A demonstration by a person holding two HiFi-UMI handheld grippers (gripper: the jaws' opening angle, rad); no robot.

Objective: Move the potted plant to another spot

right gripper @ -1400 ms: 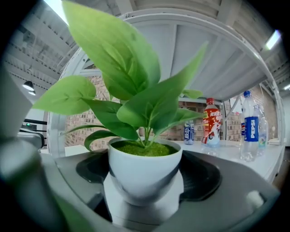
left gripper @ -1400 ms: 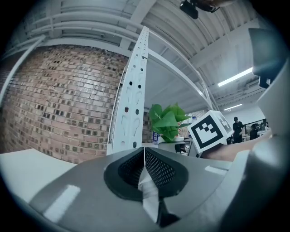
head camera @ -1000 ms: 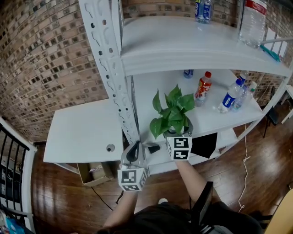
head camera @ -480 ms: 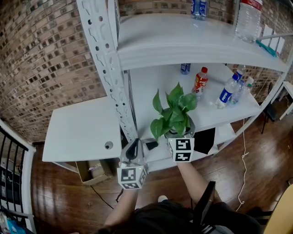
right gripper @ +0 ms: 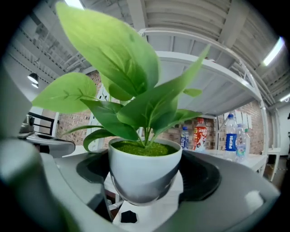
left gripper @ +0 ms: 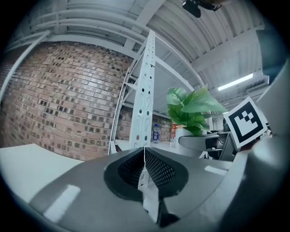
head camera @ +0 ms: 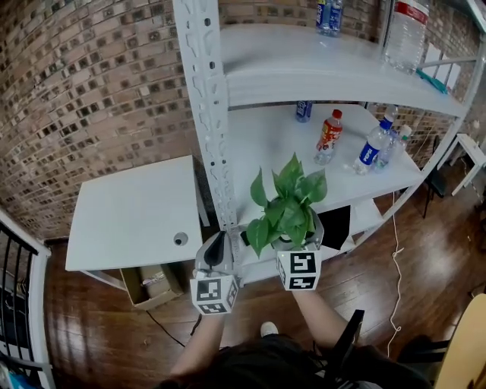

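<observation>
1. Right gripper (head camera: pixel 297 258) pinches the plant (right gripper: pixel 144 168) by its white pot, jaws wide round it.
2. Plant is upright at the front edge of the shelf (head camera: pixel 273 148), just right of the post (head camera: pixel 209 114).
3. Left gripper (left gripper: pixel 144 168): jaws pressed together, nothing between them; it sits near the post's foot, beside the table (head camera: pixel 125 216).
4. Bottles (head camera: pixel 328 137) stand further back on the shelf.

There is one potted plant (head camera: pixel 287 205), and there are two grippers: the left gripper (head camera: pixel 218 251) and the right gripper (head camera: pixel 298 239). On the upper shelf (head camera: pixel 304 61) I count one large clear bottle (head camera: pixel 405 34) and two small bottles (head camera: pixel 334 15). On the middle shelf (head camera: pixel 266 144) I count one red bottle (head camera: pixel 328 137), one blue-label bottle (head camera: pixel 304 112) at the back, and a close group of bottles (head camera: pixel 372 152), three as far as I can tell. There is also one white table (head camera: pixel 129 216) and one cardboard box (head camera: pixel 152 283).
</observation>
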